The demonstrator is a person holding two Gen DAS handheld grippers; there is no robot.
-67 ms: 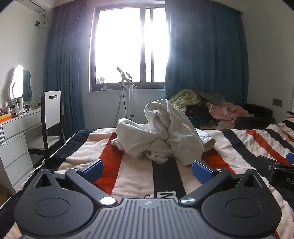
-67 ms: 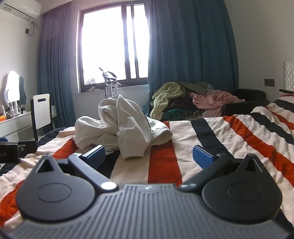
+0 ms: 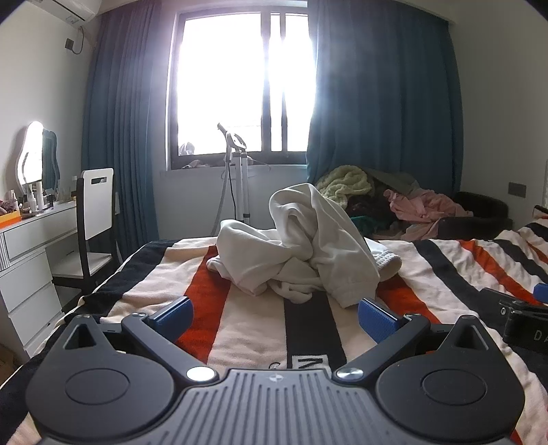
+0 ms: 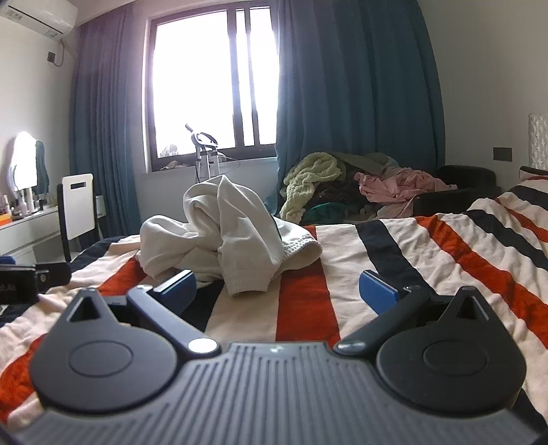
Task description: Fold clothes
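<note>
In the left wrist view, the left tongs (image 3: 274, 316) hover low over the bed, their blue pads (image 3: 376, 320) spread wide with nothing between them. Just ahead, a crumpled white garment (image 3: 308, 250) lies heaped on the striped blanket (image 3: 239, 325), one fold standing up in a peak, a ribbed cuff trailing toward the right pad without touching it. The black body of the right tongs (image 3: 524, 325) pokes in at the right edge. Beyond the bed stand a garment steamer (image 3: 236, 164), a white chair (image 3: 96, 205) at a dressing surface (image 3: 37, 226) with a lit mirror (image 3: 32, 154), and a pile of clothes (image 3: 394, 202) under the blue curtain (image 3: 380, 102). In the right wrist view, the right tongs (image 4: 277, 292) are likewise spread and hold nothing; the white garment (image 4: 226, 229) sits ahead and slightly left on the blanket (image 4: 428, 246), its hem near the left pad (image 4: 179, 289). The left tongs (image 4: 20, 280) show at the left edge, and an air conditioner (image 4: 37, 15) hangs high on the wall.
</note>
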